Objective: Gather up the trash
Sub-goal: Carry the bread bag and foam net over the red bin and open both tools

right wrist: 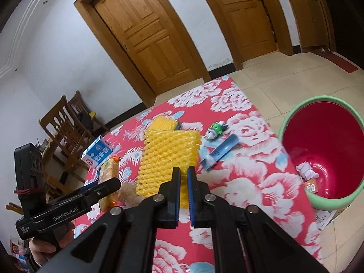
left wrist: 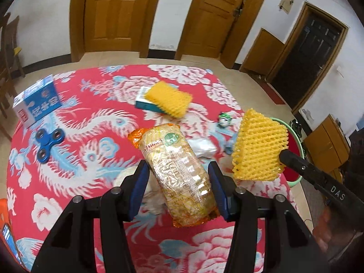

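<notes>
Gripping a snack packet (left wrist: pixel 179 177) crosswise between left gripper (left wrist: pixel 179 188) jaws, right gripper (right wrist: pixel 183 195) jaws pinching yellow foam net (right wrist: pixel 168 159)

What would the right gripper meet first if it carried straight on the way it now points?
Beyond the yellow foam net that the right gripper already holds, probably the red floral tablecloth, near the blue strip; depth is unclear.
</notes>
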